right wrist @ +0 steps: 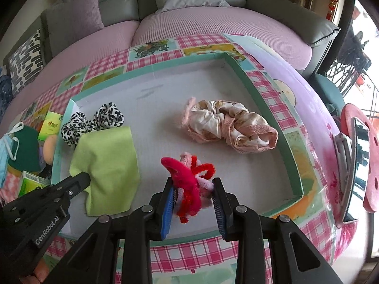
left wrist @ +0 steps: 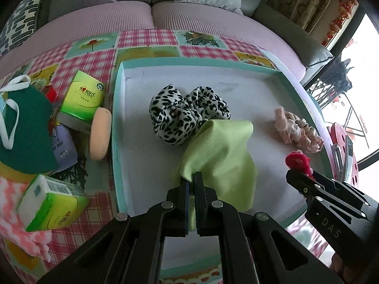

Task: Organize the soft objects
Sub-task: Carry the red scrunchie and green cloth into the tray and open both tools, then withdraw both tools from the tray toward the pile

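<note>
Two claws over a shallow tray, each clamped on something soft.

Left claw (left wrist: 192, 177) pinched tight on the near edge of a smooth lime-green cloth (left wrist: 220, 156), draped limp on the white tray floor and overlapping a puffy leopard-print scrunchie (left wrist: 187, 112) just beyond. Right claw (right wrist: 194, 185) partly closed, blue ribbed pads squeezing a fuzzy red and pink bundle of hair ties (right wrist: 189, 179) at the near middle of the tray. Crumpled satiny pink scrunchie (right wrist: 229, 127) lying farther right, near the teal tray wall (right wrist: 267, 108). Left of the tray, on the glossy checked tabletop (left wrist: 90, 64): two boxy green tissue packs (left wrist: 83, 97), a round peach sponge (left wrist: 100, 133), a dark green cap (left wrist: 26, 130).
</note>
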Demonstrator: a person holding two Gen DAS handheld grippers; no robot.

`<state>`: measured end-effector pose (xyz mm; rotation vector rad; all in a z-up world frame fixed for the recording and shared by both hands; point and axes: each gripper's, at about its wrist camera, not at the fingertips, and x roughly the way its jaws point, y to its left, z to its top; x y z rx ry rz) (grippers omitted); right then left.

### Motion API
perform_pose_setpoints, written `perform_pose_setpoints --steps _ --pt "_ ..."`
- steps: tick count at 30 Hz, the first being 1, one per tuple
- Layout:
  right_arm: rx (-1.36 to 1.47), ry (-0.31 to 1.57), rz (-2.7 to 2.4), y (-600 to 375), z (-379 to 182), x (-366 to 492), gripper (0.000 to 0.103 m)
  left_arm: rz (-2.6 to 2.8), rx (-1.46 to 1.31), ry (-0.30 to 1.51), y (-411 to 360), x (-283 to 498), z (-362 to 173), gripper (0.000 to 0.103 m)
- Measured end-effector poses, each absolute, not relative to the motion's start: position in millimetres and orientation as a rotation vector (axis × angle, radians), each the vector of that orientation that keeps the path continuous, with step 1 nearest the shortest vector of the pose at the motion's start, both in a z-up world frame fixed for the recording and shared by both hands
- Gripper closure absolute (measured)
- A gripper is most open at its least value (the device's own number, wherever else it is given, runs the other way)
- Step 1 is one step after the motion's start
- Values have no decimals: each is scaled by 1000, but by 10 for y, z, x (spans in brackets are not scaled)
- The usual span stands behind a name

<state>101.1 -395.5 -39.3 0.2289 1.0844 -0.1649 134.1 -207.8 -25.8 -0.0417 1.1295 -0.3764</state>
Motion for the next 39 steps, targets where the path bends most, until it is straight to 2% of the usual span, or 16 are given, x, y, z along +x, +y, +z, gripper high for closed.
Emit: perform_pose_setpoints --steps 2,5,7,8,11,13,17,19,21,31,36,39 --pt "229 1081 -169 -3961 -360 1000 68 -371 -43 1134 -2071 1319 -214 99" --pt "234 1052 -176 -3989 -232 946 47 -367 -49 1113 -2007 1263 -57 89" --pt "233 1020 -185 -4004 -127 900 44 -339 -49 1089 -1939 1251 43 59" --pt "231 1001 -185 -4008 -68 872 44 -324 -46 1076 -1904 1239 84 54" --pt "228 983 -179 -4002 15 850 39 -277 -38 1051 -1802 1235 185 50" --pt "214 989 -181 -3986 31 852 30 -236 -42 1053 -1722 1244 216 37" --pt "176 1000 -182 -3946 23 861 19 -180 -41 1055 -1619 1250 229 29" --pt "157 1003 -182 -3931 14 863 2 -160 -36 1058 -1591 1260 209 19" --pt "146 997 -183 -3917 9 845 0 -140 -25 1059 -1589 1267 184 14" --pt "160 945 -205 -3937 55 818 0 -116 -14 1025 -1565 1247 213 13" --pt "143 836 -211 -3934 158 762 0 -118 -24 1007 -1540 1242 253 13" --pt "151 850 -209 -3943 154 775 0 -123 -29 990 -1531 1227 298 13"
